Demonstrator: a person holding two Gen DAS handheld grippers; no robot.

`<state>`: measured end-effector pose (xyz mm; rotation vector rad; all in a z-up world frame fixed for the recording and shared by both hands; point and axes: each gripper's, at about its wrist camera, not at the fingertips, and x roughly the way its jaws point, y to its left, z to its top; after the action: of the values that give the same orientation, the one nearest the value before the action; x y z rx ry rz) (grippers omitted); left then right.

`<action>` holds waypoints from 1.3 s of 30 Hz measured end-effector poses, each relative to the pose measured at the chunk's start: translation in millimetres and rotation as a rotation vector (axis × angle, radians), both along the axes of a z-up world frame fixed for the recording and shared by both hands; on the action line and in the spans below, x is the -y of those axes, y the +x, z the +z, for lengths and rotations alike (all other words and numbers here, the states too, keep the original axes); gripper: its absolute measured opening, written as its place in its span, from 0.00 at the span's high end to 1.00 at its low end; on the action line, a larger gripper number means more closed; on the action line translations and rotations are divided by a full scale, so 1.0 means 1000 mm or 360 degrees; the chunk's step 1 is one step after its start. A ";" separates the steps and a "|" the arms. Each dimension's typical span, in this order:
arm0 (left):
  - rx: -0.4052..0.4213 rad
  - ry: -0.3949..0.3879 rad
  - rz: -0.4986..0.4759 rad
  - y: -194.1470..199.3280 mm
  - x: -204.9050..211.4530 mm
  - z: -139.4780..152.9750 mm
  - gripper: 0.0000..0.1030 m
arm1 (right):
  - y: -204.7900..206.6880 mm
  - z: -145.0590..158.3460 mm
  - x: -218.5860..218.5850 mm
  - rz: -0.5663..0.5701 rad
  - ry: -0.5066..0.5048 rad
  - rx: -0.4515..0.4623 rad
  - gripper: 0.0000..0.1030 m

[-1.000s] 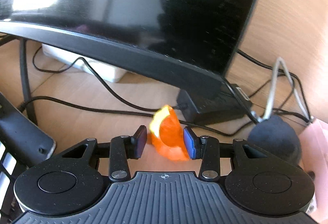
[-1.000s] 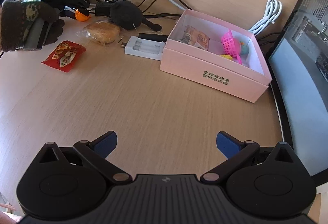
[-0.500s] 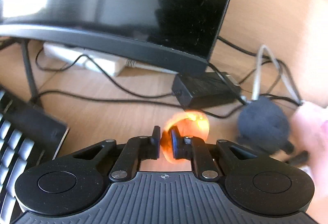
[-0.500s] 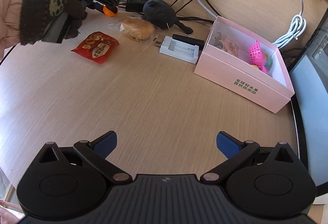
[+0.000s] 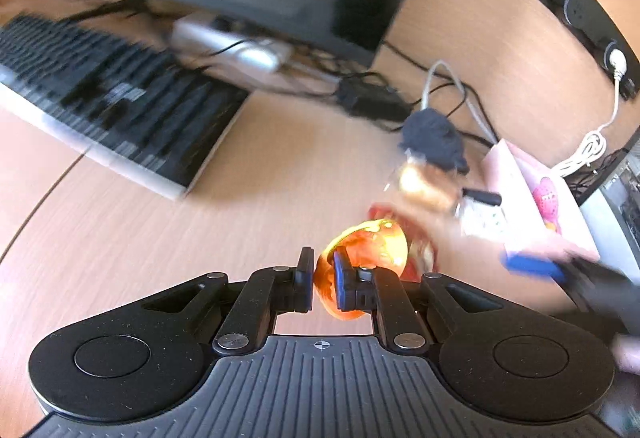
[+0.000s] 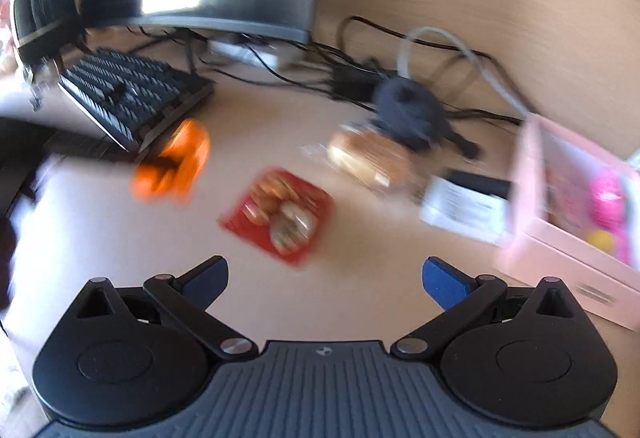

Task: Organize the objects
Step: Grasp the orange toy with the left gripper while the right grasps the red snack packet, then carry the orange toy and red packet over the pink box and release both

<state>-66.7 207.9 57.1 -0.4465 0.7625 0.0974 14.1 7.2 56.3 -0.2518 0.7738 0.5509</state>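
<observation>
The left gripper (image 5: 322,284) has its jaws pinched nearly together on a crumpled orange plastic wrapper (image 5: 362,264), held above the wooden desk (image 5: 120,238). The right gripper (image 6: 325,280) has its jaws spread wide with nothing between them. Ahead of those jaws lies a red snack packet (image 6: 280,215); beyond it a wrapped round bun (image 6: 366,155), and off to the right a pink cardboard box (image 6: 568,238).

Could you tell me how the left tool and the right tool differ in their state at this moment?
The left tool is shut on the orange toy, while the right tool is open and holds nothing. The left tool's blue pads are nearly together with the toy pinched between them; the right tool's blue pads stand far apart above the table. Both share the same black body and blue pads.
</observation>
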 end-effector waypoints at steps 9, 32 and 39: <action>-0.0063 -0.0040 0.0043 -0.059 -0.007 0.001 0.88 | 0.046 -0.036 -0.065 -0.0090 -0.0004 -0.0113 0.09; -0.0035 -0.0074 -0.0954 0.019 0.128 0.008 0.88 | -0.058 0.026 0.115 -0.0489 -0.0158 0.0068 0.26; 0.0051 -0.0092 -0.1105 0.051 0.181 0.031 0.88 | -0.085 0.034 0.177 -0.0742 -0.0091 0.0077 0.28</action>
<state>-16.0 27.1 88.0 -0.2176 0.8539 -0.5800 -71.2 -169.6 90.3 -0.1293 0.7706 0.0826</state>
